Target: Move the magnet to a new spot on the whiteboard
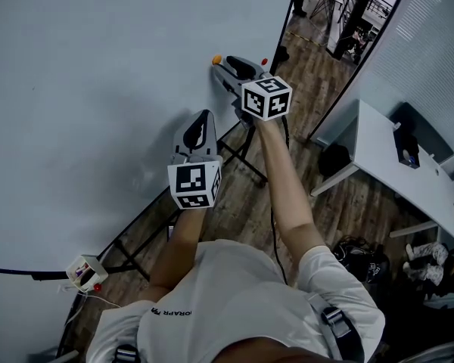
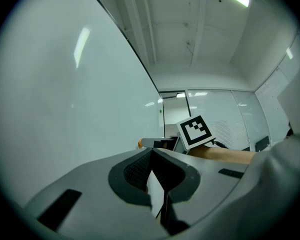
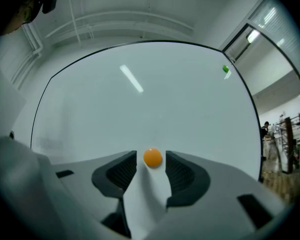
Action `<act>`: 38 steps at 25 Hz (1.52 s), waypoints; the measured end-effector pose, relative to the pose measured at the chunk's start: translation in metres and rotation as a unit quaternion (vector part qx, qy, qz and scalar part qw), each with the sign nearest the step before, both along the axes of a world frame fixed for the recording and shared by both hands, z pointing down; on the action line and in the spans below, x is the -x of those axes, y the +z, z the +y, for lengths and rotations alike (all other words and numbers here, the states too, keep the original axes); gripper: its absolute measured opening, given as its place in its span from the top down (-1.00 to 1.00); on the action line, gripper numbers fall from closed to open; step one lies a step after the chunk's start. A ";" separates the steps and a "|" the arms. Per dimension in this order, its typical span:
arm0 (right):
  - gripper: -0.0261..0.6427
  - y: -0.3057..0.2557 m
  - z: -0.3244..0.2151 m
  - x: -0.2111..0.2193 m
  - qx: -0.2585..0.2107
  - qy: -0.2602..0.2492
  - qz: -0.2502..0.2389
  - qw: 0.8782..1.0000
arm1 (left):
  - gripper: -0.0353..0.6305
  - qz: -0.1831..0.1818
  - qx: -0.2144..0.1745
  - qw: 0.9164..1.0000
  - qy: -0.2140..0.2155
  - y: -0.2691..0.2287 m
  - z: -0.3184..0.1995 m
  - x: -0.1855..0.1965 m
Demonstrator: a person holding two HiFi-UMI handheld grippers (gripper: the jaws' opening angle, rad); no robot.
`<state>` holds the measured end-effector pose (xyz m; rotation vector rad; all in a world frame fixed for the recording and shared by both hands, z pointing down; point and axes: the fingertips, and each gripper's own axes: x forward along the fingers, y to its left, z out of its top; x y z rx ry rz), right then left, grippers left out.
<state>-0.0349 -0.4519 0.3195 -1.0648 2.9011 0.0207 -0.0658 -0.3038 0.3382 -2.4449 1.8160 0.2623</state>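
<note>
A small orange magnet (image 3: 152,157) sticks on the whiteboard (image 3: 140,109). My right gripper (image 3: 151,154) points level at the board and is open, with the magnet between its fingertips and a sliver of white board showing on each side. In the head view the orange magnet (image 1: 217,59) sits at the tip of the right gripper (image 1: 221,66), near the whiteboard's (image 1: 83,89) right edge. My left gripper (image 1: 204,119) hangs lower and nearer to me, close to the board, its jaws together and empty. The left gripper view shows the left gripper (image 2: 152,152) with the magnet (image 2: 139,143) beyond it.
A green magnet (image 3: 225,69) sits high on the board's right side. The board's black stand legs (image 1: 246,153) rest on the wooden floor. A white desk (image 1: 386,150) stands to the right, with dark bags (image 1: 356,252) on the floor. A small device with a cable (image 1: 85,272) lies lower left.
</note>
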 end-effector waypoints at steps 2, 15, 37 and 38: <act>0.40 0.001 -0.001 0.001 0.004 -0.002 -0.003 1.000 | 0.88 0.001 0.002 1.000 -0.002 0.001 0.000 0.002; 0.40 -0.004 -0.010 0.007 0.001 -0.003 0.003 1.000 | 0.88 0.001 0.006 1.000 -0.010 0.005 -0.002 0.006; 0.52 -0.001 -0.014 0.010 0.006 -0.007 -0.020 1.000 | 0.88 0.007 0.009 1.000 -0.006 0.008 -0.006 0.008; 0.52 0.000 -0.014 0.010 0.006 -0.006 -0.020 1.000 | 0.88 0.007 0.009 1.000 -0.005 0.008 -0.006 0.007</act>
